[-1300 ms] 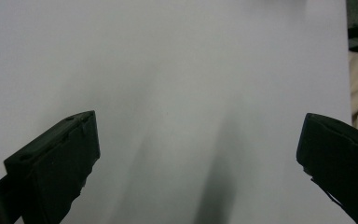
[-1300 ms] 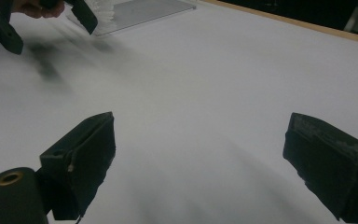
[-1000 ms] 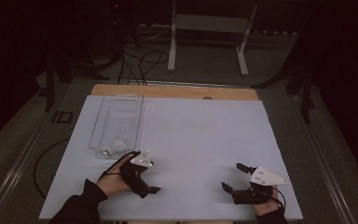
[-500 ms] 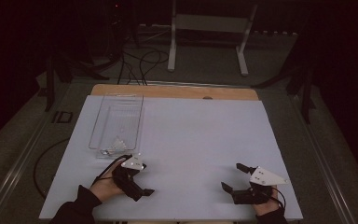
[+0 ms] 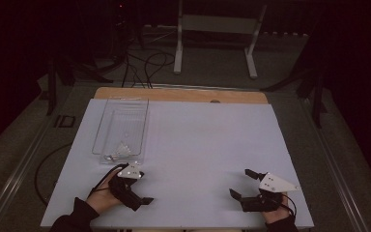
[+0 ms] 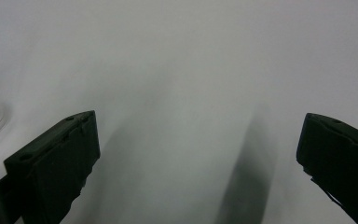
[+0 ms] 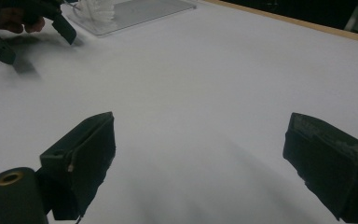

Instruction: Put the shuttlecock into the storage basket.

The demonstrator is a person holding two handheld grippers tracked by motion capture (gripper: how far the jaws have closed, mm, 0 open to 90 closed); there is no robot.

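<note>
We see a wide white table [image 5: 207,145] with a wooden strip along its far edge; beyond it stands a white metal stand [image 5: 217,29] on a dark floor with trailing cables. On the table's left half lies a clear plastic tray [image 5: 121,128], its long side running away from us, and at its near end sits a small white crumpled piece [image 5: 121,151] — too small for us to tell what it is. Our left gripper [image 5: 142,191] rests low over the table just in front of the tray's near end, apart from it, its jaws spread wide with nothing between them. Our right gripper [image 5: 239,182] sits at the near right of the table, well apart from the tray — its jaws stand wide apart too, with bare white surface between. In the right gripper view we catch the left gripper beside the tray's corner.
</note>
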